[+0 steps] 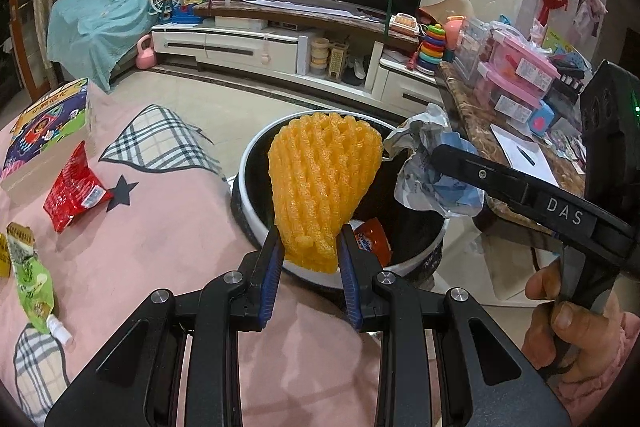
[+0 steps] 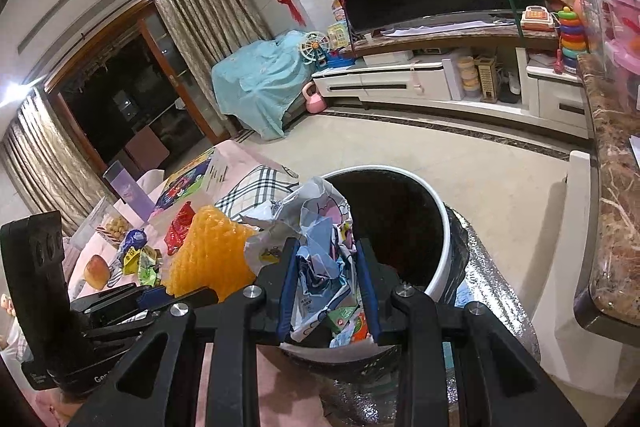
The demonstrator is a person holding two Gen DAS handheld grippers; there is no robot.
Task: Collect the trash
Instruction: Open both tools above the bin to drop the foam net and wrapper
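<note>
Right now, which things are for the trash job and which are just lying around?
For the job:
- orange foam net in the left gripper
- crumpled wrapper in the right gripper
- trash bin
- red packet
- green pouch

Just lying about:
- picture book
- pink kettlebell
- ring-stacking toy

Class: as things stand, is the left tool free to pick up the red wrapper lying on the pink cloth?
Probably not yet: the left tool is shut on the orange foam net, though nothing blocks the red wrapper.

Warm indoor light, fisheye-bent edges, dark corners.
</note>
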